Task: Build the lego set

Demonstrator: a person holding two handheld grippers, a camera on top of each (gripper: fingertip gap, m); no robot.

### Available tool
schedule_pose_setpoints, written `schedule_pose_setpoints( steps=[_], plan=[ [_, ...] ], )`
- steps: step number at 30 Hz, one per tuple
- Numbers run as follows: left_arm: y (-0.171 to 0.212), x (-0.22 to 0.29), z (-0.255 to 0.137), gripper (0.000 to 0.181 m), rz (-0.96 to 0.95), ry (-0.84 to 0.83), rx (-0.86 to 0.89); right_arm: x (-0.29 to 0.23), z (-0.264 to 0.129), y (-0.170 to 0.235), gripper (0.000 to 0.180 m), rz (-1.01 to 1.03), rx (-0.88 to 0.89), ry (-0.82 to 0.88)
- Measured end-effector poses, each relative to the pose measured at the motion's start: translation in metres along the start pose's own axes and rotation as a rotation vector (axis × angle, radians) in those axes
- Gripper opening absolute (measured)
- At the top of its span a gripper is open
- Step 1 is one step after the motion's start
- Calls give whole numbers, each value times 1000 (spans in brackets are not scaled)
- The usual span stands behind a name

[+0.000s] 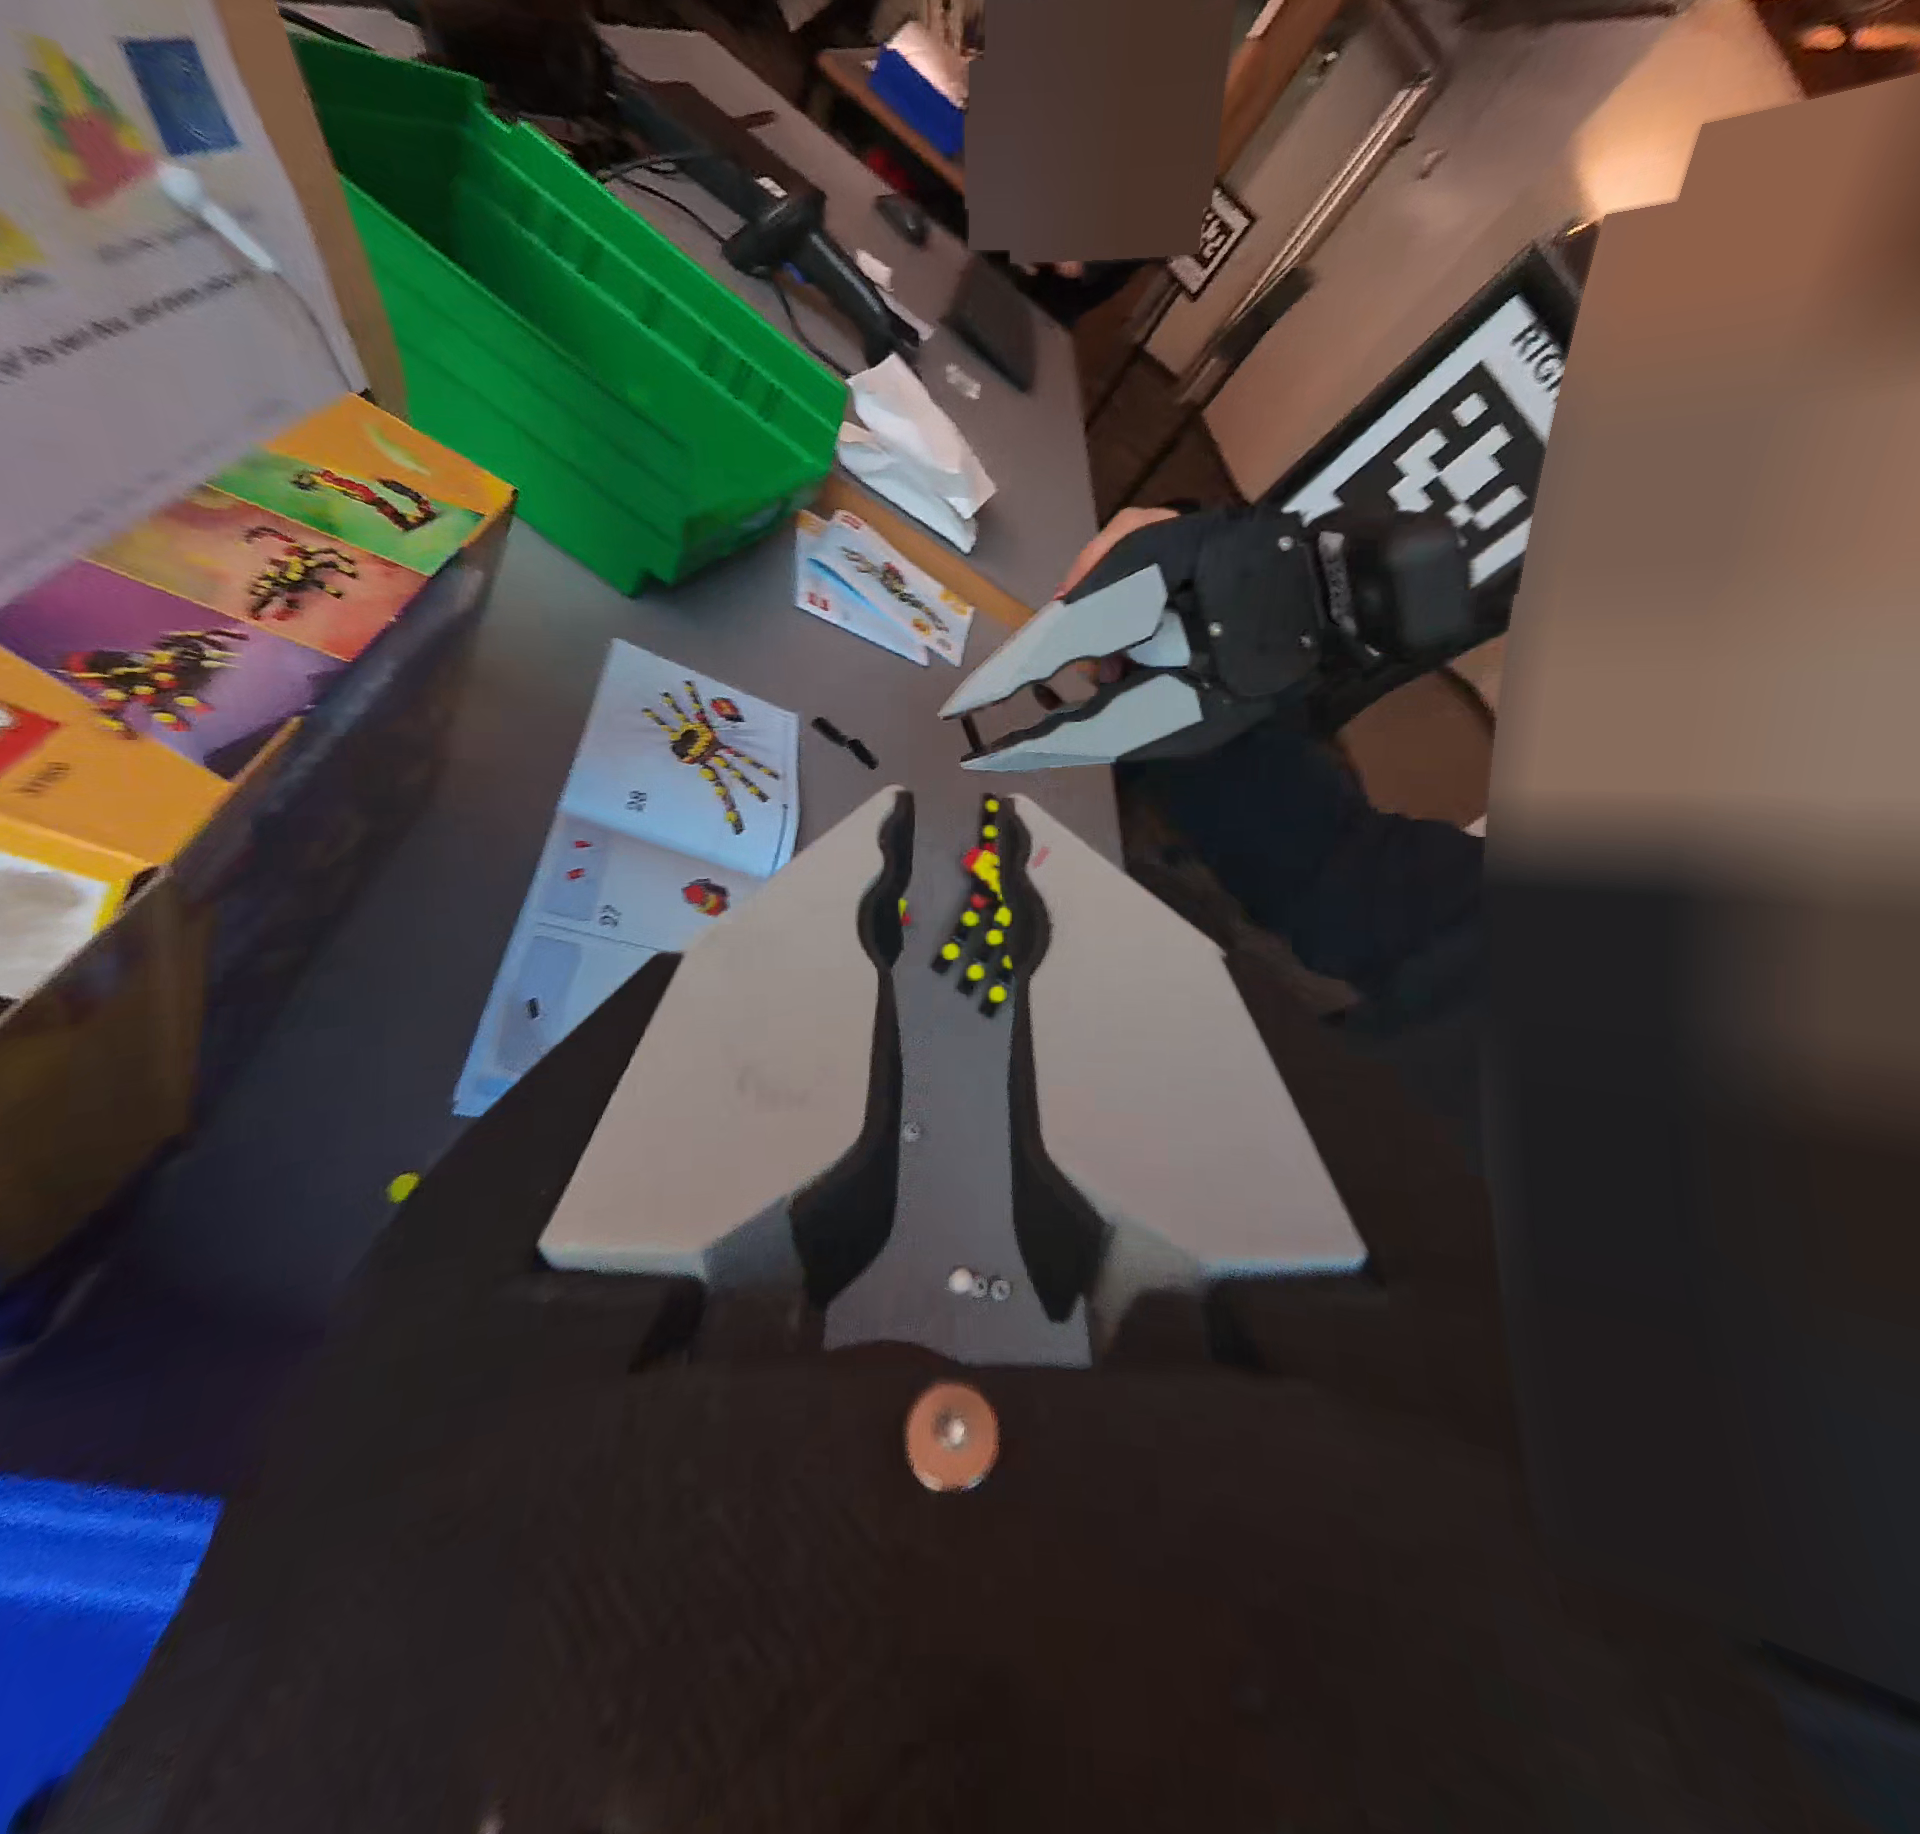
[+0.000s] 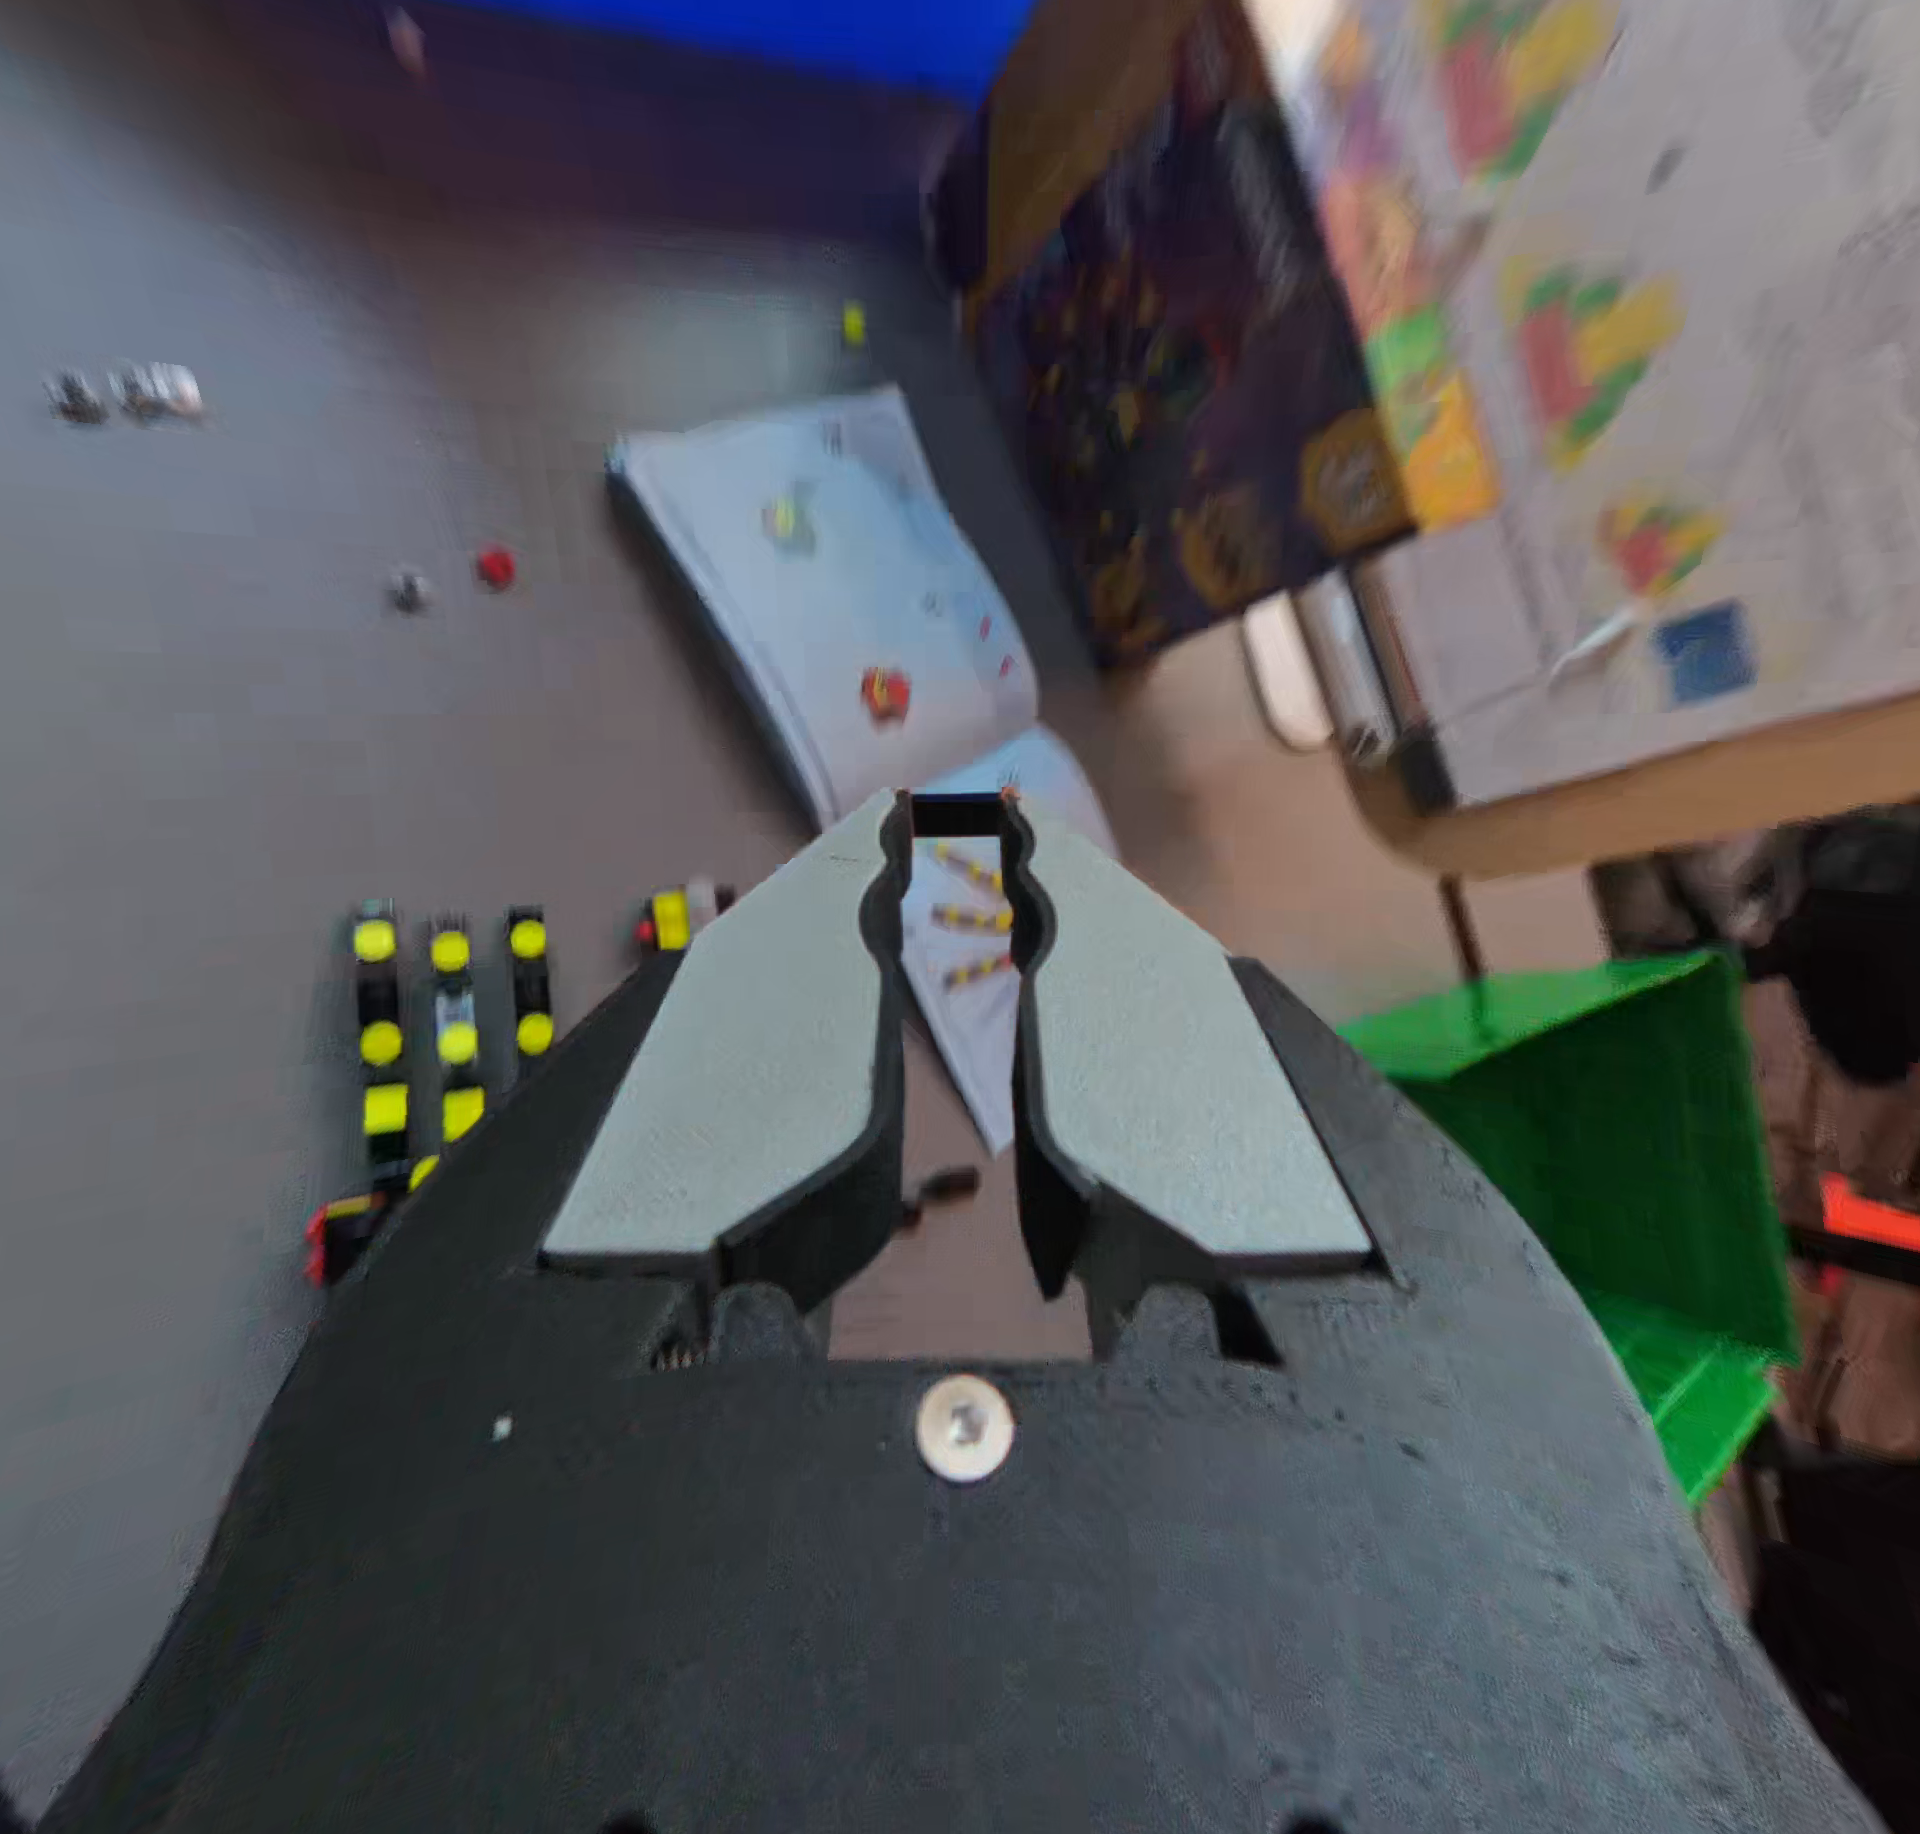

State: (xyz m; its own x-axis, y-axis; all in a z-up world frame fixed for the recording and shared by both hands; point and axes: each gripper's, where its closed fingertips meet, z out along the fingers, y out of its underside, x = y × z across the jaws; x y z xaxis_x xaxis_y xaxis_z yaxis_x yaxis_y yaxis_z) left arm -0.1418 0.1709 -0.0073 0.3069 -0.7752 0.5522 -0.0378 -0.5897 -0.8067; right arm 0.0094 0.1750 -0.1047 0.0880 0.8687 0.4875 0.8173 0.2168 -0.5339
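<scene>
The black, yellow and red spider legs assembly [image 1: 982, 917] lies on the grey table [image 1: 343, 1057]; it shows through the gap between my left gripper's [image 1: 956, 799] fingers, which are open and empty above it. It also shows in the right wrist view [image 2: 416, 1036], low on the left. My right gripper [image 2: 956, 797] is shut on a small black piece [image 2: 956, 814] held across its tips, above the open instruction booklet [image 2: 831, 579]. In the left wrist view the right gripper [image 1: 961, 740] hovers just beyond the left fingertips. Another black piece [image 1: 844, 742] lies by the booklet [image 1: 686, 828].
The lego box [image 1: 208, 641] stands at the left, green bins [image 1: 582, 330] behind it, a second booklet [image 1: 883, 589] and crumpled paper beyond. A blue bin [image 1: 83, 1597] is near left. Loose small pieces [image 2: 125, 394], a red piece [image 2: 496, 566] and a yellow stud [image 1: 403, 1187] lie on the table.
</scene>
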Motion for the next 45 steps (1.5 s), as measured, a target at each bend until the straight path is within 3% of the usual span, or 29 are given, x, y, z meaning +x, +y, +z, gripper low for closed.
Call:
schedule_pose_setpoints(
  steps=[2,5,13,17,21,28,34,38,45],
  plan=[
    [-1,-1,-7,16,50,-55,-15,-16,13,46,14,67,-123,-97],
    [-2,-4,-15,20,108,-134,-36,-41,31,83,14,117,-216,-210],
    [-5,10,-27,29,192,-206,-59,-69,46,81,21,116,-174,-354],
    [-6,6,-69,37,310,-443,-78,-59,33,70,21,159,-59,-359],
    [10,-3,-127,40,346,-683,-58,-25,23,74,21,236,76,-249],
    [63,-45,-213,46,393,-1036,144,66,23,99,26,414,153,122],
    [51,-16,-258,49,488,-1074,438,108,24,92,20,471,368,323],
    [58,-24,-276,53,446,-1121,506,109,40,98,23,446,339,316],
    [58,-31,-275,49,462,-1151,527,106,50,107,21,468,340,286]
  ],
)
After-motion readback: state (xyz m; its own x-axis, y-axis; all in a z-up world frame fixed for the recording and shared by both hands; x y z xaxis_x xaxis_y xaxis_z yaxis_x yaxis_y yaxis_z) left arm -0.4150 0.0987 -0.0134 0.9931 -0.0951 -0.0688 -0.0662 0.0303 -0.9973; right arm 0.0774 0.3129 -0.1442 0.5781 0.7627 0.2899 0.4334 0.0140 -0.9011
